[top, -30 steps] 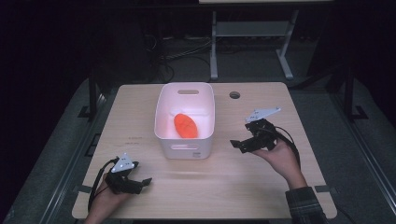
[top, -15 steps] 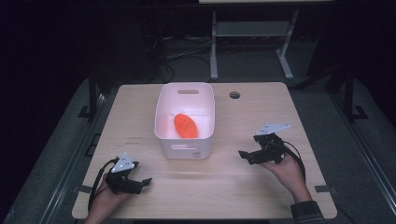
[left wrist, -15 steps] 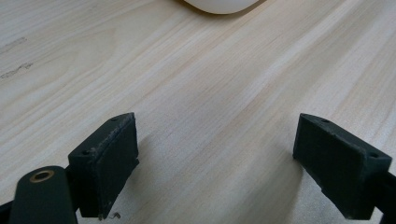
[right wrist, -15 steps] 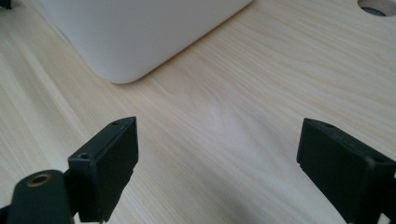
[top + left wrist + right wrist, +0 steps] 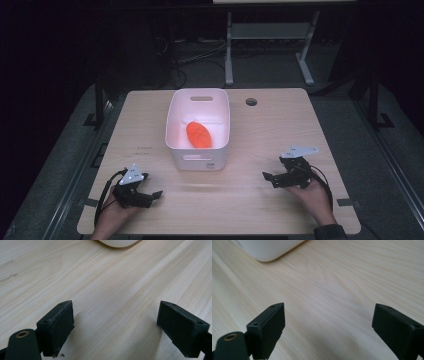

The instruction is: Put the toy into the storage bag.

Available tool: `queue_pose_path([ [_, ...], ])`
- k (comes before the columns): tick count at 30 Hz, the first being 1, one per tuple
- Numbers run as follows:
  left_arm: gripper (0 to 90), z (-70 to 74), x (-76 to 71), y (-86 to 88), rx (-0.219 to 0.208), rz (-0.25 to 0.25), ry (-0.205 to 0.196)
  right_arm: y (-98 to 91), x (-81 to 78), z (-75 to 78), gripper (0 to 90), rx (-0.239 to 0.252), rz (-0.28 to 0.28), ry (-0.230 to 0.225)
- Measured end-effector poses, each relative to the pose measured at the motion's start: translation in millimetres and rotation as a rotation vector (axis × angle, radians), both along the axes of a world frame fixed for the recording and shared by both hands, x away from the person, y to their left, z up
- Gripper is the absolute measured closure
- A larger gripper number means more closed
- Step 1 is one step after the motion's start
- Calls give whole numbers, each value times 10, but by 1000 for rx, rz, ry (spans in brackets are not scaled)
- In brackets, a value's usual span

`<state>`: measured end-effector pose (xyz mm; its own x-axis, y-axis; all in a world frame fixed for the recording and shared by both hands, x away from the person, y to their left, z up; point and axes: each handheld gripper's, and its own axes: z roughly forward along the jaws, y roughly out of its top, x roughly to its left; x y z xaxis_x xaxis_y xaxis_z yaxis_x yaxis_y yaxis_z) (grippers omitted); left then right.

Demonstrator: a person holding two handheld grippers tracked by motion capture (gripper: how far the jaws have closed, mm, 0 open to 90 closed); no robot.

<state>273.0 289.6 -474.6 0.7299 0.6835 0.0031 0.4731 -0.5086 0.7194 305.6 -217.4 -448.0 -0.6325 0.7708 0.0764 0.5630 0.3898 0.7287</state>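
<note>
A white plastic bin stands in the middle of the wooden table, and an orange oval object lies inside it. My left gripper rests at the table's front left, open, with bare wood between its jaws. My right gripper sits low over the front right of the table, pointing toward the bin. Its jaws have just been opening and stand open with nothing between them. A rounded corner of the bin shows ahead of the right gripper, and the bin's base ahead of the left.
A small round hole lies in the table behind the bin on the right. A metal stand rises on the dark floor beyond the table. Bare wood stretches between the two grippers in front of the bin.
My right gripper has dropped from beside the bin down toward the table's front right and come nearer the person. The left gripper has stayed put.
</note>
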Motion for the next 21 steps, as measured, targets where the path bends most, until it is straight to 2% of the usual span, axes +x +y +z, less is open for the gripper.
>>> queue_pose_path([
  [7,131,0,0,0,0,0,0,-122,-112,-139,91,1,-27,-3],
  [15,131,0,0,0,0,0,0,-196,-215,-280,68,-17,-42,22],
  [21,131,0,0,0,0,0,0,-253,-269,-326,29,-11,-66,28],
])
